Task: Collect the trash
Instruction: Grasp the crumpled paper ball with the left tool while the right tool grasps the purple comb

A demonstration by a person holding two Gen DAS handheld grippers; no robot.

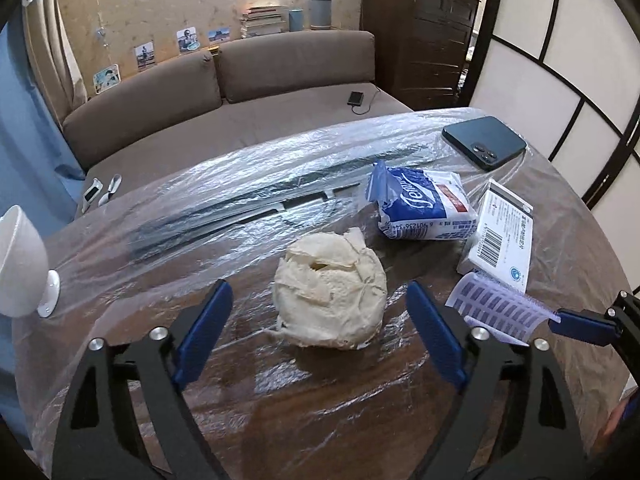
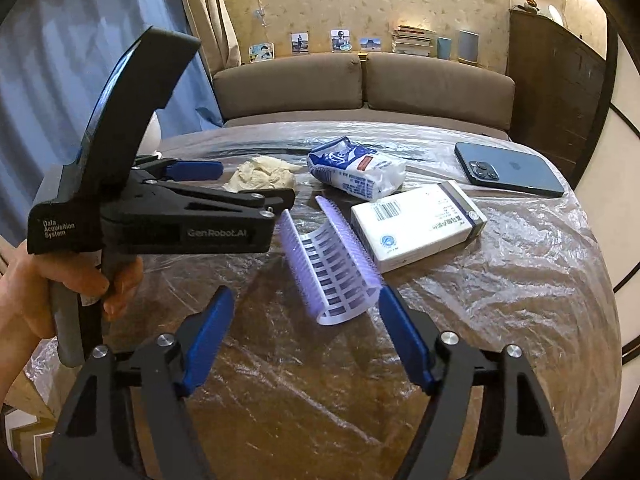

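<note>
Closest in, the left gripper (image 1: pixel 320 324) has its jaws spread wide on either side of the crumpled tissue ball (image 1: pixel 330 292), pads not touching it. The right gripper (image 2: pixel 306 326) is also open, fairly wide, and the curved plastic blister strip (image 2: pixel 330 264) lies between its tips, the right pad just at the strip's edge, nothing squeezed. That strip sits just right of the tissue ball on the film-covered wooden table (image 1: pixel 280 392). Behind the tissue ball and a bit to the right is a blue and white tissue pack (image 1: pixel 420 208), with a white medicine box (image 1: pixel 500 240) beside it. Further back from the tissue ball, a dark phone (image 1: pixel 484 142) lies camera-side up. A white cup (image 1: pixel 20 264) stands off to the left. Past the table there's a brown sofa (image 1: pixel 240 92).
</note>
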